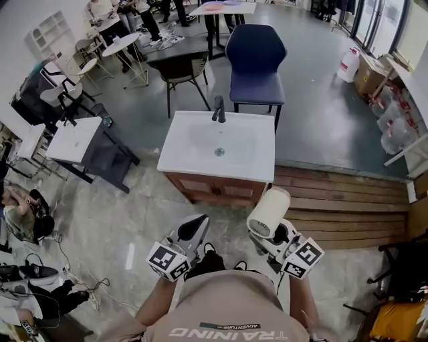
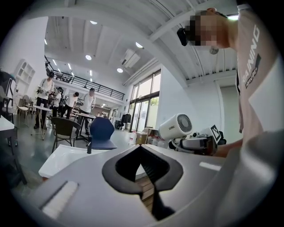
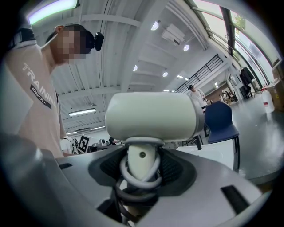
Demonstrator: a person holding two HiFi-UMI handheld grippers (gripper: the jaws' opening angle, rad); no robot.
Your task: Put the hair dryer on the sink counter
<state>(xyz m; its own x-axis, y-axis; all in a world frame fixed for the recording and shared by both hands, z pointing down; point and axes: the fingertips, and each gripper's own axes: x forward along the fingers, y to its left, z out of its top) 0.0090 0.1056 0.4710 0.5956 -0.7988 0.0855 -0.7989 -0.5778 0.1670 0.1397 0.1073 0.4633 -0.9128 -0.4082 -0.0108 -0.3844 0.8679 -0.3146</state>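
Note:
A cream hair dryer [image 1: 268,212] stands barrel-up in my right gripper [image 1: 277,235], which is shut on its handle. In the right gripper view the hair dryer [image 3: 151,117] fills the middle, its grey cord looped round the handle between the jaws of the right gripper [image 3: 142,166]. The white sink counter [image 1: 194,157] with a dark faucet [image 1: 219,109] stands just ahead of both grippers. My left gripper [image 1: 190,234] is shut and holds nothing. From the left gripper [image 2: 141,148] view, the hair dryer [image 2: 177,126] shows to the right and the counter [image 2: 66,157] to the left.
A blue chair [image 1: 255,63] stands behind the sink, a black chair [image 1: 184,70] to its left. A small white table [image 1: 72,139] sits at the left. Wooden decking [image 1: 334,207] runs to the right of the cabinet. Bags and boxes [image 1: 374,80] lie far right. People stand at the back [image 1: 127,20].

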